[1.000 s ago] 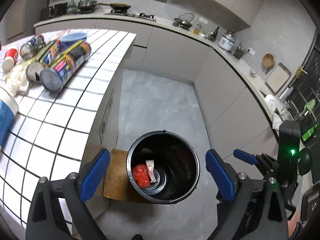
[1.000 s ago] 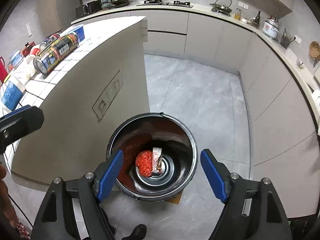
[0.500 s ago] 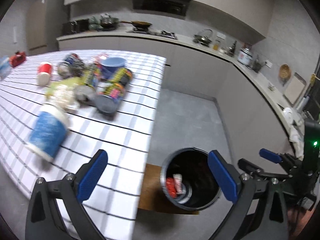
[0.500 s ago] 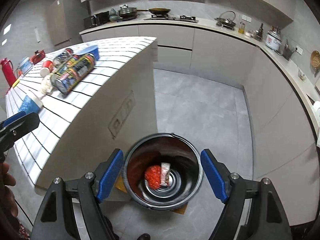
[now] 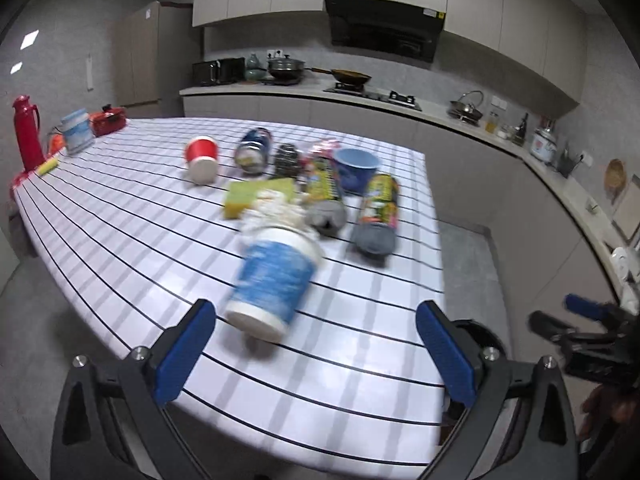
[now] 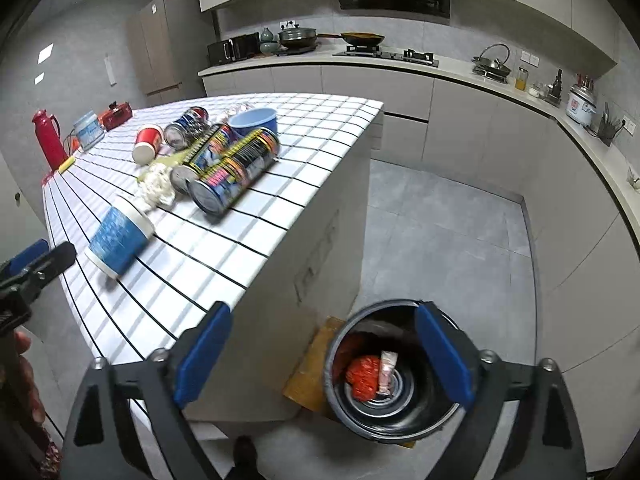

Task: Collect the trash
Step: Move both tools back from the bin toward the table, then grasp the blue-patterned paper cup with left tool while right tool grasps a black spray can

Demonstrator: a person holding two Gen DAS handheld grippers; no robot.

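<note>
Trash sits in a bunch on the white tiled desk, in the middle of the left wrist view. A blue and white paper cup lies on its side nearest the camera (it looks blurry). Just behind it is a crumpled white tissue, touching a yellow sponge. To the right lie two colorful cans on their sides, and a blue bowl stands behind them. A red paper cup lies tipped over more to the left, near a blue can. A red thermos stands at the far left edge of the desk.

The left gripper is at the bottom of its view with its blue fingers spread wide and nothing between them. The blue and white paper cup shows just above the gap, not touched.

In the right wrist view, a black trash bin stands on the floor at the lower right, beside the desk's end wall. Inside it lie a red crumpled wrapper and a small pale packet, side by side. The right gripper is above the bin, its fingers opening and holding nothing. A brown board lies on the floor under the bin's left side.
</note>
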